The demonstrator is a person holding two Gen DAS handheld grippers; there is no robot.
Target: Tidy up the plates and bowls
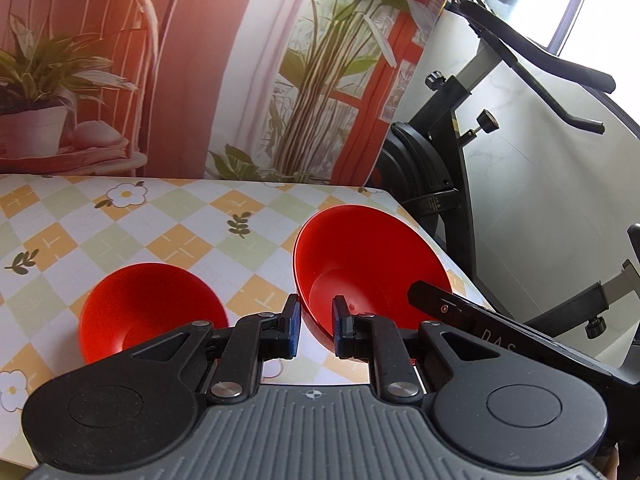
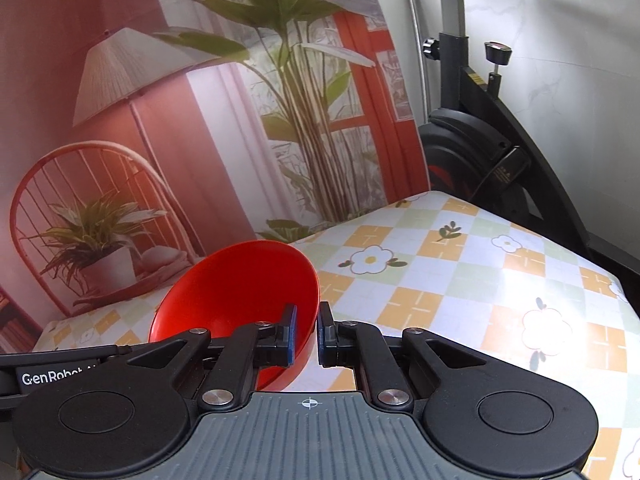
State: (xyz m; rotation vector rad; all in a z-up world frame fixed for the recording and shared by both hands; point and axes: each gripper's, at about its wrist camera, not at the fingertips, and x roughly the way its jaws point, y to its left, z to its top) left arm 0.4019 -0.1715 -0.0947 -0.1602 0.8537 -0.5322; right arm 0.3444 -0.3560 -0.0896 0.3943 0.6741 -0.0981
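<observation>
A red bowl (image 1: 368,268) is gripped by its rim in the jaws of both the left gripper (image 1: 316,326) and the right gripper (image 2: 306,334), and is held tilted above the tabletop (image 2: 460,280) with its opening turned toward the cameras. A second red bowl (image 1: 148,308), seen only in the left wrist view, rests upright left of the left jaws. Bare tabletop lies right of the right jaws, up to the edge beside an exercise bike (image 2: 480,132).
</observation>
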